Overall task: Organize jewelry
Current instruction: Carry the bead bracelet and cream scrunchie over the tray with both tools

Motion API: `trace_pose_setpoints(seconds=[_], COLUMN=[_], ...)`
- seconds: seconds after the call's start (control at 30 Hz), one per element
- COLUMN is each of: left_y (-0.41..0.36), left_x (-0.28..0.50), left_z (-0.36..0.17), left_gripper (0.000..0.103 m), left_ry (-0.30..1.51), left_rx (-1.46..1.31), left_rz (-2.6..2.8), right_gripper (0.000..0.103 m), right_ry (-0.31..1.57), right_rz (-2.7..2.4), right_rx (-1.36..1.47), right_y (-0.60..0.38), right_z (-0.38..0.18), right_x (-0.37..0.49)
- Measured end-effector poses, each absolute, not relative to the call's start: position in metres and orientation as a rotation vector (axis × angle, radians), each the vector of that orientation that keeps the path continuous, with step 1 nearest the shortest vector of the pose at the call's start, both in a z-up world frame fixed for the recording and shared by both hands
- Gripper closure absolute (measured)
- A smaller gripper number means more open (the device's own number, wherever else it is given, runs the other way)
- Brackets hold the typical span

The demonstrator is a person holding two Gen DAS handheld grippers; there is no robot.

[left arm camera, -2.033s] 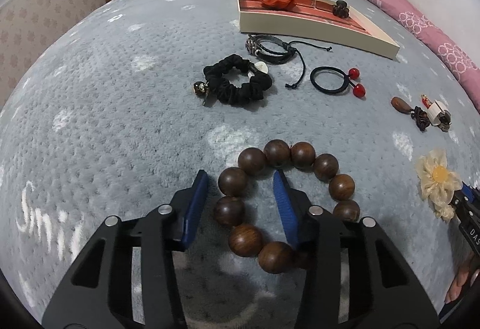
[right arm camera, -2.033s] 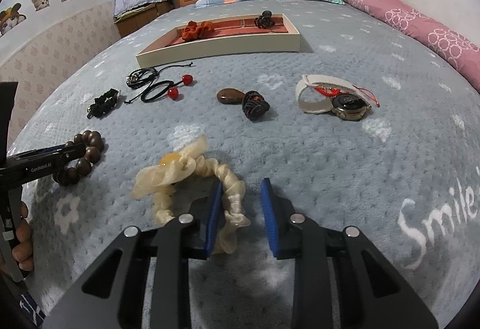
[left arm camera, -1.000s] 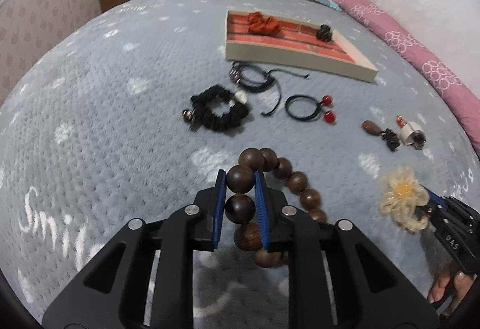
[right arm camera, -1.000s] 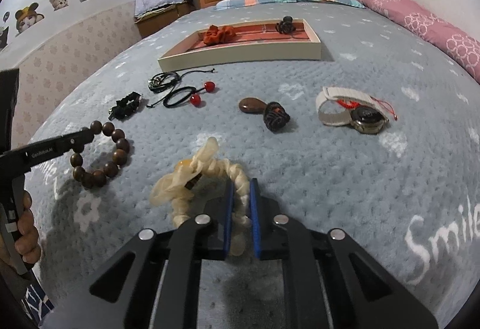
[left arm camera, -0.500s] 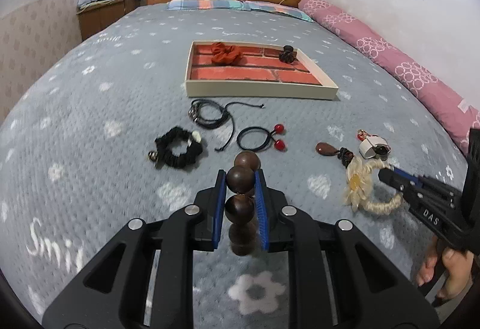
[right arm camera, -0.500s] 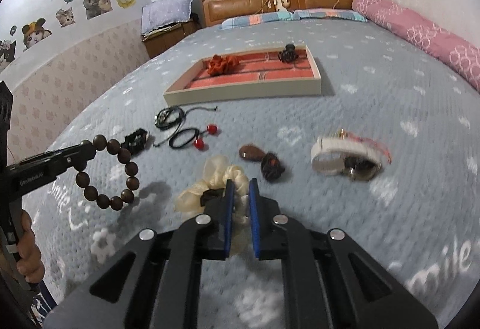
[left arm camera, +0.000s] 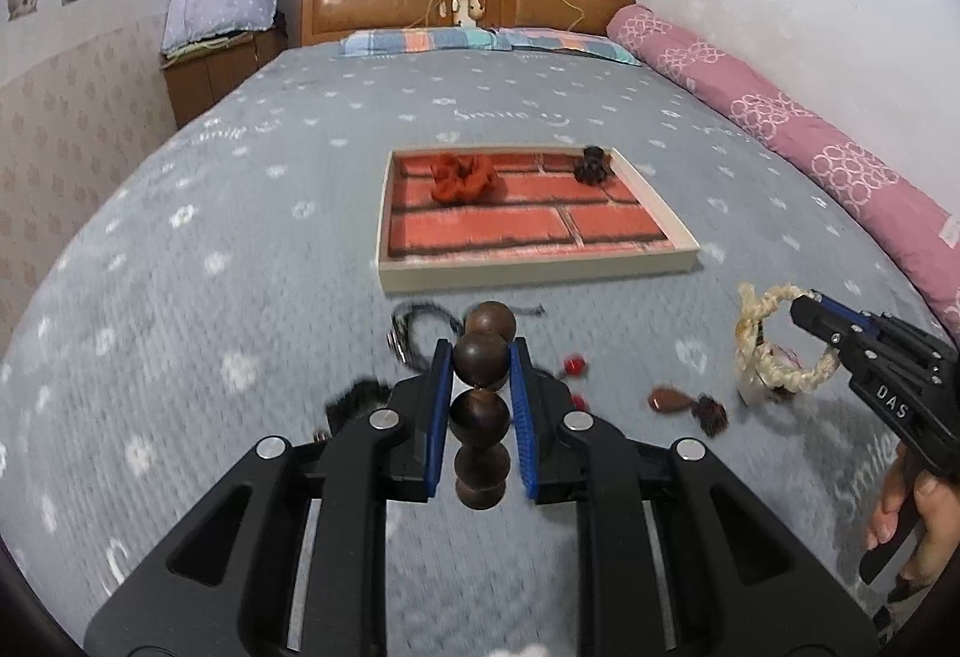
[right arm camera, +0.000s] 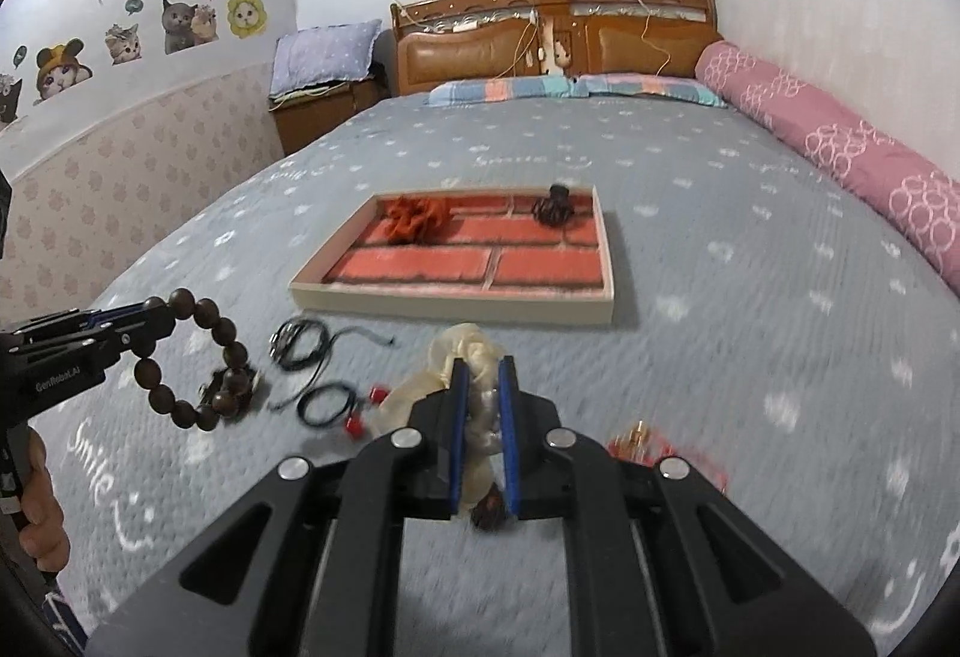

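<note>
We hold the wooden bead bracelet [left arm camera: 480, 405] in the left tongs [left arm camera: 480, 375], clamped across its beads, lifted clear of the bed [left arm camera: 240, 249] and hanging as a loop, as the right wrist view shows. The beads look hard, smooth and fairly heavy for their size, so we judge they could roll between the blue pads; gripping in the dip between two beads should sit more securely than on the crown of one. The right tongs [right arm camera: 480, 375] are closed on the cream scrunchie [right arm camera: 468, 357], which is soft, light and springy; it droops around the pads and can be taken anywhere along its ring without harm.

Ahead in the middle of the bed lies the tray [left arm camera: 684, 261] with a brick-pattern floor. An orange scrunchie [left arm camera: 462, 180] sits at its far left and a dark hair clip [left arm camera: 591, 171] at its far right; the near half is free. On the bed between us and the tray lie black cords [right arm camera: 306, 345], a black hair tie with red beads [right arm camera: 333, 405] and a brown pendant [left arm camera: 672, 399]. Motion blur softens these smaller pieces.
</note>
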State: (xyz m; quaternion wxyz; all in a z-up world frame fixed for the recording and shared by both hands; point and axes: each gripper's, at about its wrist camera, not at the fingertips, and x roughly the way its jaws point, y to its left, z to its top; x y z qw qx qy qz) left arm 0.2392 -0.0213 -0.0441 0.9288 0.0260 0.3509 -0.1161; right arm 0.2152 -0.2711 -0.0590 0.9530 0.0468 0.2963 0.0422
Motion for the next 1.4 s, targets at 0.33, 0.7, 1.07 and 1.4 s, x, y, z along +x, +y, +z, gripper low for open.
trace_pose_setpoints(seconds=[0.33, 0.7, 1.07, 1.4], left_y=[-0.044, -0.070, -0.091, -0.090], left_x=[0.304, 0.390, 0.474, 0.539], left_z=[-0.025, -0.033, -0.061, -0.098], left_gripper=[0.085, 0.085, 0.085, 0.085], left_ry=[0.674, 0.686, 0.733, 0.800], left_rx=[0.096, 0.119, 0.142, 0.130], left_rz=[-0.212, -0.209, -0.189, -0.136], right_gripper=[0.093, 0.093, 0.093, 0.093], right_ry=[0.569, 0.612, 0.682, 0.762], right_rz=[0.037, -0.008, -0.055, -0.104], right_rx=[0.075, 0.078, 0.081, 0.075], right_y=[-0.279, -0.288, -0.298, -0.313], right_z=[-0.039, -0.056, -0.086, -0.113], right_x=[0.284, 0.375, 0.459, 0.506])
